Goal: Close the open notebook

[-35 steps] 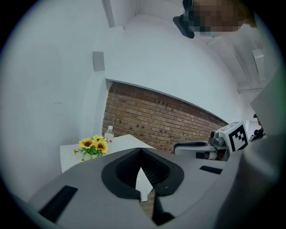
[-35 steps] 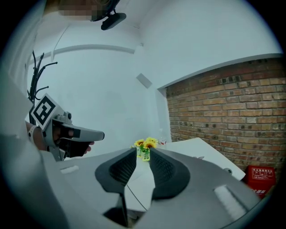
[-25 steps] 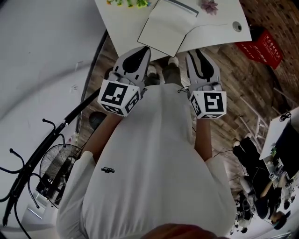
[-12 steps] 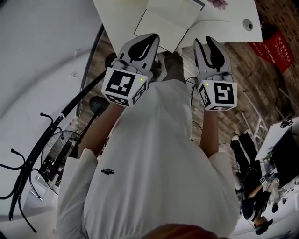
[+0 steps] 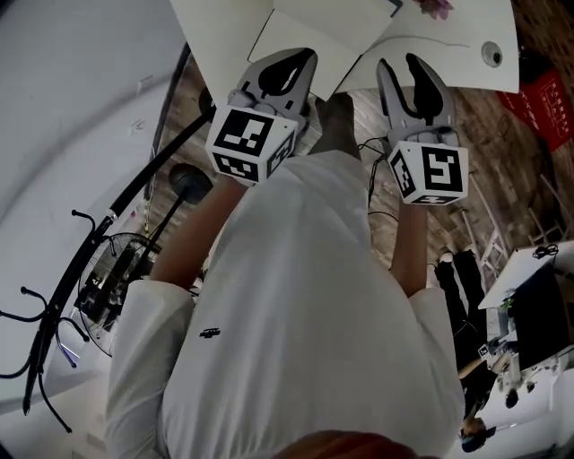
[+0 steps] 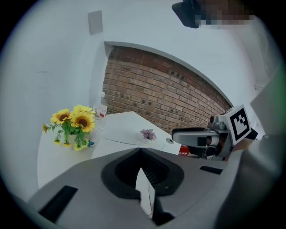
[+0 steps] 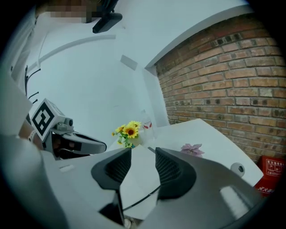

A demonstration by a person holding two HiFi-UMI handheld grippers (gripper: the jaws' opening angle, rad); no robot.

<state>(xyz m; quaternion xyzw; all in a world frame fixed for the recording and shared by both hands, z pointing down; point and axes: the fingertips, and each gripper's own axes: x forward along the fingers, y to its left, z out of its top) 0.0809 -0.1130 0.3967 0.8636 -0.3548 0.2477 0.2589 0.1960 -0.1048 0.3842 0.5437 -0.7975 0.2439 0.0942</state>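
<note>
The open notebook is seen lying at the table's near edge. The left gripper's jaws are pressed together on nothing. The right gripper's jaws have just been opening and are held moderately apart, with nothing between them.

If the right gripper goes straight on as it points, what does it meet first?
Probably the open notebook, seen between the fingers of the right gripper, which have just been opening and hold nothing; depth is unclear.

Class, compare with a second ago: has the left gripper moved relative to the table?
Yes. The left gripper has moved forward: its jaws, then at the table's edge, now overlap the notebook.
</note>
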